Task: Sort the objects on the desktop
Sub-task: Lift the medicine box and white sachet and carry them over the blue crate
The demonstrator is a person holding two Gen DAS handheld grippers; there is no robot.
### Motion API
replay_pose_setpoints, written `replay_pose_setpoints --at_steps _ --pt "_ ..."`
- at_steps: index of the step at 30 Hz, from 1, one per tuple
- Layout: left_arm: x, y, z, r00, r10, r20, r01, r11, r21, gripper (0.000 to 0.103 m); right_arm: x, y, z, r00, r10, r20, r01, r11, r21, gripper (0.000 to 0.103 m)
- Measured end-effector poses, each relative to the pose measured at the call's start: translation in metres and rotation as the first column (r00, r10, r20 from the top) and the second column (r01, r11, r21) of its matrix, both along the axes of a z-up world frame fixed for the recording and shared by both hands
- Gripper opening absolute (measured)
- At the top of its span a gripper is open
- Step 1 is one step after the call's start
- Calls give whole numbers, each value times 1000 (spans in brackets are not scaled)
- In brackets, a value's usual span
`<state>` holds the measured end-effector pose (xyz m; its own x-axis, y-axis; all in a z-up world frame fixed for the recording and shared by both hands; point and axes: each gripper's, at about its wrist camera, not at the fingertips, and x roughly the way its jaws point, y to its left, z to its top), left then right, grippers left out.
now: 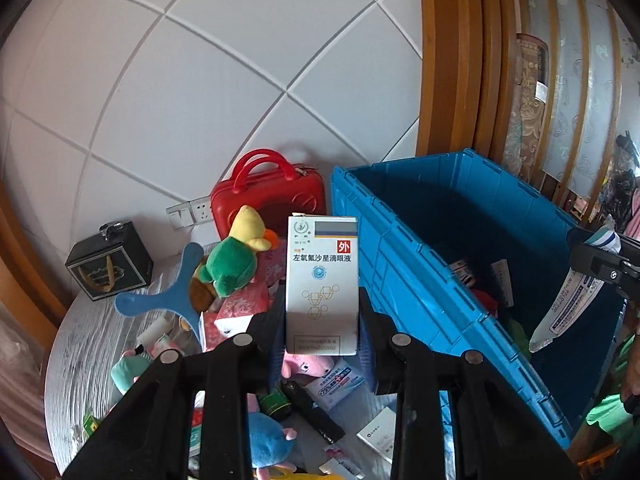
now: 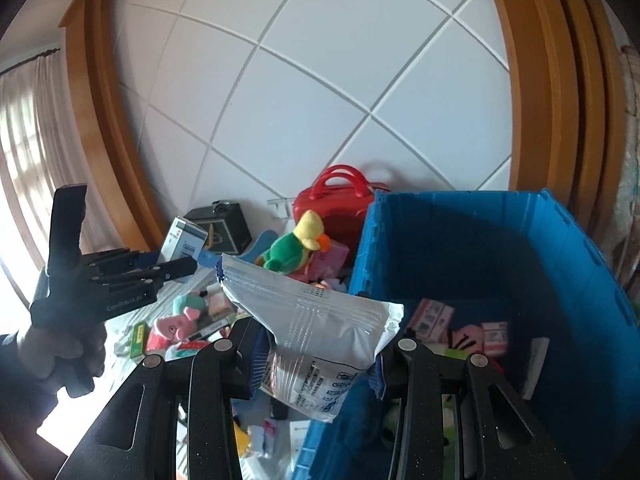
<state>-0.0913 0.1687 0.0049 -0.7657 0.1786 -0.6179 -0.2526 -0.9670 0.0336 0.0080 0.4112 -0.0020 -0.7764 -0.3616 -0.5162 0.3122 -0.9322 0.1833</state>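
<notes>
Left wrist view: left gripper (image 1: pixel 322 312) clamps white medicine box (image 1: pixel 322 280) above desk (image 1: pixel 92 344) clutter near blue crate (image 1: pixel 404 280). Right gripper (image 2: pixel 316 356) pinches foil pouch (image 2: pixel 320 320) over crate's left wall; floppy pouch could slip outside.

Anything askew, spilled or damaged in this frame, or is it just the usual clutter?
Nothing looks damaged or spilled. The left gripper holds a white eye-drop box upright; the right gripper holds a silver pouch, creased where it is pinched, tilted. The table is a jumble of unsorted toys and boxes beside the blue crate.
</notes>
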Motion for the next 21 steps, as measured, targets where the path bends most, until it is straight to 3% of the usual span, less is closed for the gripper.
replay_pose_setpoints --at_steps 8,21 --pt "-19 57 20 994 -103 -46 103 995 -17 30 1 50 1 994 -110 1 110 994 3 39" --pt "-46 142 29 964 -262 -40 261 965 -26 30 2 104 -7 971 -237 22 237 971 10 39"
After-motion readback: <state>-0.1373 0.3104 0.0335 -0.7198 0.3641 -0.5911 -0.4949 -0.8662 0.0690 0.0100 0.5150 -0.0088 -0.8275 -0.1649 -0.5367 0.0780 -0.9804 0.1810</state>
